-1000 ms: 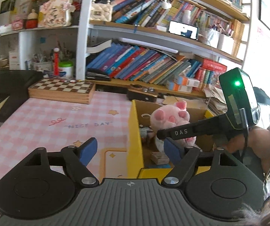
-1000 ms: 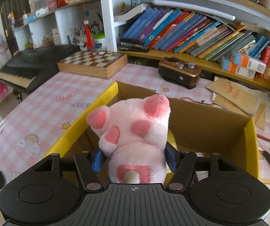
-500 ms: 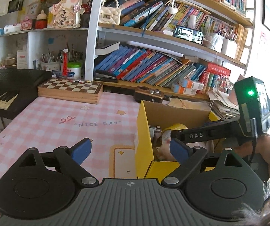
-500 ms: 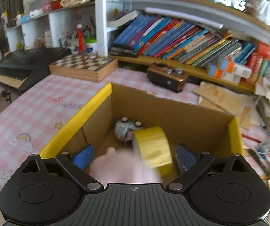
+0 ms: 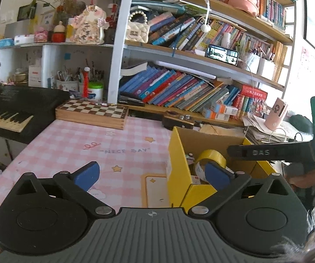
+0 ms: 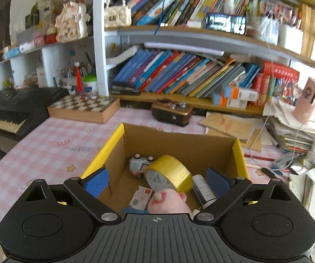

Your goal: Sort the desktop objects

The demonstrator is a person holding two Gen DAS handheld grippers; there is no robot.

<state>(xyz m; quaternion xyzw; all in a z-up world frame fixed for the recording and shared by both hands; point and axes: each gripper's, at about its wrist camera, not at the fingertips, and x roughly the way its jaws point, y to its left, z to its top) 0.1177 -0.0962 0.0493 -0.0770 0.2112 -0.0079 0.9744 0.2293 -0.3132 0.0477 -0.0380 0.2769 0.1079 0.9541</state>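
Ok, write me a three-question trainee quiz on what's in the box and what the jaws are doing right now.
1. True or false: the pink plush toy lies inside the cardboard box.
2. Which item leans beside the toy car? A) chessboard B) roll of yellow tape C) keyboard
3. Fill in: the right gripper holds ____ between its jaws.

Key: 1 true. 2 B. 3 nothing; its jaws stand apart above the box, the plush already released. The left gripper is also empty, its jaws opening over the pink checked tablecloth beside the box.
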